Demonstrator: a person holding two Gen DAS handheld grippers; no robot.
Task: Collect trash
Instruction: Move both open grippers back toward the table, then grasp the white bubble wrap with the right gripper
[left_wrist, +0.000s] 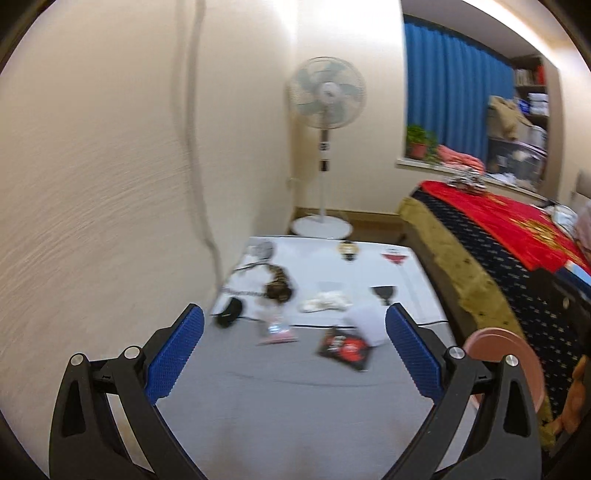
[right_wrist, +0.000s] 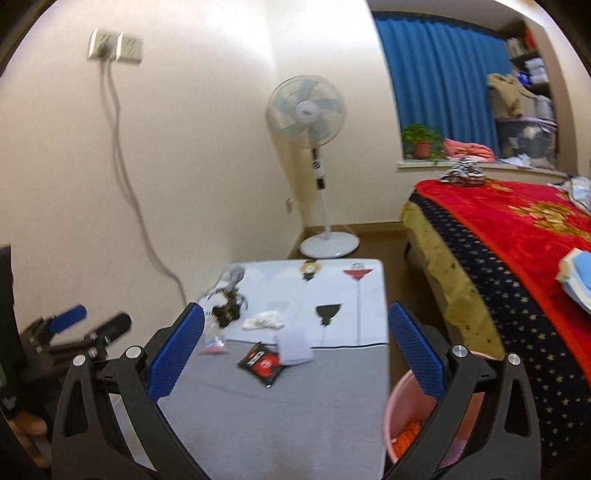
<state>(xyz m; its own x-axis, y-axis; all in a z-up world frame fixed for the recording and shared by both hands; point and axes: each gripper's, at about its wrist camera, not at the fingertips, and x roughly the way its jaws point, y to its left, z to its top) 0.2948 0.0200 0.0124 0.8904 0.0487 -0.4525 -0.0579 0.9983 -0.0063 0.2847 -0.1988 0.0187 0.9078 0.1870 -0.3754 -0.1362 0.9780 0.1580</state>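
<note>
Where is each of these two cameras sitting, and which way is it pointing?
Left wrist: on the left gripper, looking forward over the table toward the fan; its open jaws show.
Right wrist: on the right gripper, facing likewise; its open jaws, plus the left gripper at far left, show.
Shared: table, fan, black-red packet, pink bin.
</note>
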